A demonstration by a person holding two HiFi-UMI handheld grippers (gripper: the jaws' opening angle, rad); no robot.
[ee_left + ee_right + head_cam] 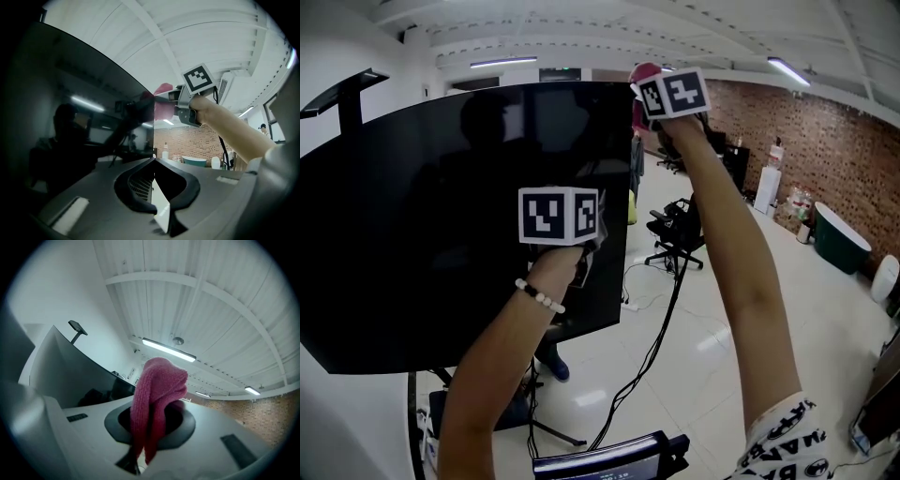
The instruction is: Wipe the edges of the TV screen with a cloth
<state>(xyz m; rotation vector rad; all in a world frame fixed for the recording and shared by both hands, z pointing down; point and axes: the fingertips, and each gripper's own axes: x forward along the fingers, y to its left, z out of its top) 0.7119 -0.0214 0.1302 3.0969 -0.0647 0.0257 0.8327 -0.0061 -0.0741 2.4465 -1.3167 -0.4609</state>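
Note:
The black TV screen [441, 244] stands on a floor stand and fills the left of the head view. My right gripper [642, 98] is raised at the screen's top right corner, shut on a pink knitted cloth [643, 73]. In the right gripper view the cloth [157, 394] hangs out of the jaws beside the TV [101, 394]. The left gripper view shows the cloth [163, 101] touching the screen's right edge [153, 136]. My left gripper [581, 253] is lower on that same edge, which runs in between its jaws [157, 206].
Black office chairs [675, 234] stand behind the TV on a glossy white floor, and a cable [661, 328] trails across it. A brick wall [844, 141] and a dark green tub [839, 239] are at right. A dark device [609, 459] lies below.

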